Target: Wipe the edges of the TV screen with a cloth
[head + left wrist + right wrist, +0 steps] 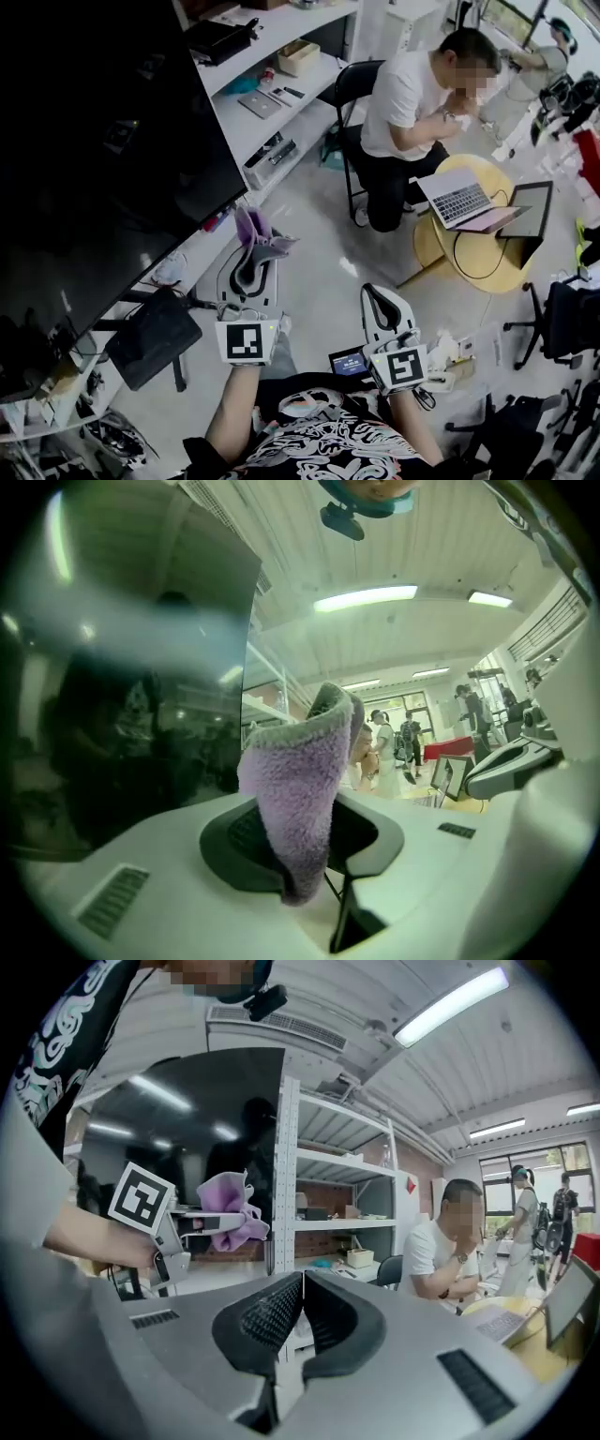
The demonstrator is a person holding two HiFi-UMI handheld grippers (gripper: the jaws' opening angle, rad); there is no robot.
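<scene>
A large black TV screen (103, 159) fills the left of the head view, and its dark glass (122, 714) also takes up the left of the left gripper view. My left gripper (255, 246) is shut on a purple cloth (253, 228), held just off the screen's lower right corner. The fluffy cloth (300, 799) stands up between the jaws. The right gripper view shows the cloth (228, 1211) from the side, in front of the screen (187, 1166). My right gripper (379, 302) hangs lower and to the right, shut with nothing in it.
White shelving (281, 84) with boxes and devices runs behind the TV. A black stand (150, 337) sits on the shelf below the screen. A seated person (412, 112) works at a round table (478, 244) holding a laptop (464, 199). Chairs (562, 319) stand at the right.
</scene>
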